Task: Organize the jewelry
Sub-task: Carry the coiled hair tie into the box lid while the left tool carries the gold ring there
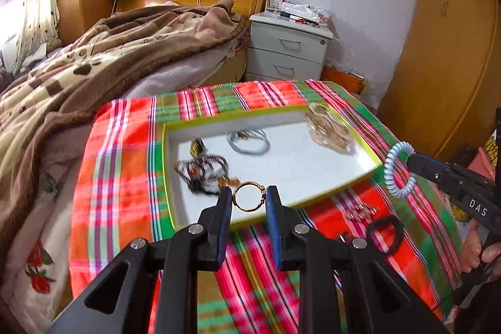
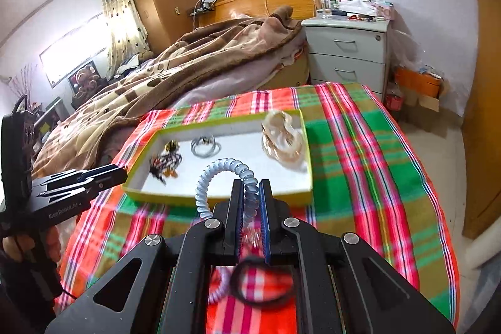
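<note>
Gold shows between the jaws in the left wrist view: the left gripper (image 1: 249,198) is closed on a thin gold ring (image 1: 248,196), held upright in the air just above the near rim of the white tray (image 1: 316,174). Several pieces already lie in that tray: a dark beaded tangle (image 1: 200,171), a grey hair tie (image 1: 248,140) and a heap of pale gold chains (image 1: 328,129) in the far right corner. Left out on the plaid cloth (image 1: 119,177) over the counter are a black hair tie (image 1: 385,229) and some small clear pieces (image 1: 361,212), so I judge the sorting perhaps half done. At the right edge, the right gripper (image 1: 411,160) comes in from the side, level with the tray's right corner, with a pale blue coil hair tie (image 1: 400,169) hanging from its tip. From the right wrist view, the right gripper (image 2: 250,199) is clamped on that coil hair tie (image 2: 224,177), whose loop arches up over the tray's near rim (image 2: 219,198). The left gripper (image 2: 106,174) reaches in from the left, pointing at the tray's left corner; its jaws cannot be read from here. The black hair tie (image 2: 263,284) lies blurred on the cloth below.
</note>
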### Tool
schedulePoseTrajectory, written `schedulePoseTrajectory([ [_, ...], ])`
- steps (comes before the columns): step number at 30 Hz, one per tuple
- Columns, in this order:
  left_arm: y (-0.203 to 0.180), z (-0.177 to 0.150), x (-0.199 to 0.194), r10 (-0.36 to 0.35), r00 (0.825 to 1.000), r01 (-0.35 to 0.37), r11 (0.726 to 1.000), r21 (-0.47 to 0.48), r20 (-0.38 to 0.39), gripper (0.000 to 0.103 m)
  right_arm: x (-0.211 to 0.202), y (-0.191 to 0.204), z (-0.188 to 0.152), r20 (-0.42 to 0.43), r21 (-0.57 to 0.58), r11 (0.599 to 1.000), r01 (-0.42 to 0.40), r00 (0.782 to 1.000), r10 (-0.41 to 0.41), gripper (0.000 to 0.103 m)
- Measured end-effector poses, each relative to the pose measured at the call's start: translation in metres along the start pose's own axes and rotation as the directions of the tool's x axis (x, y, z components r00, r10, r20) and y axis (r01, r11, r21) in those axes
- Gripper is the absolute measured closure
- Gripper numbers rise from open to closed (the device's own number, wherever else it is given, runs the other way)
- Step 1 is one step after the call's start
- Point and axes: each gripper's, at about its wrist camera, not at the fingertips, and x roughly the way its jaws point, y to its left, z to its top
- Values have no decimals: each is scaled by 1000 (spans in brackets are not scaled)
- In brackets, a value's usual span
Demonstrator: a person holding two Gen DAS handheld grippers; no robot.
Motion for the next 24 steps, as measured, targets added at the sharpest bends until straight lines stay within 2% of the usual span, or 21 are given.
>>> schedulePoseTrajectory([
  [10, 11, 31, 41, -11, 1000, 11, 1000, -5, -26, 80, 60, -5, 25, -72, 19, 1000, 14, 997, -12, 93],
  [17, 13, 36, 72, -18, 997, 17, 1000, -16, -73, 80, 94, -9, 35, -120, 22, 1000, 20, 993, -17, 93],
  [24, 10, 34, 86, -18, 995, 17, 1000, -18, -95, 80, 121, 1, 45, -153, -17, 1000, 25, 988, -28, 93],
])
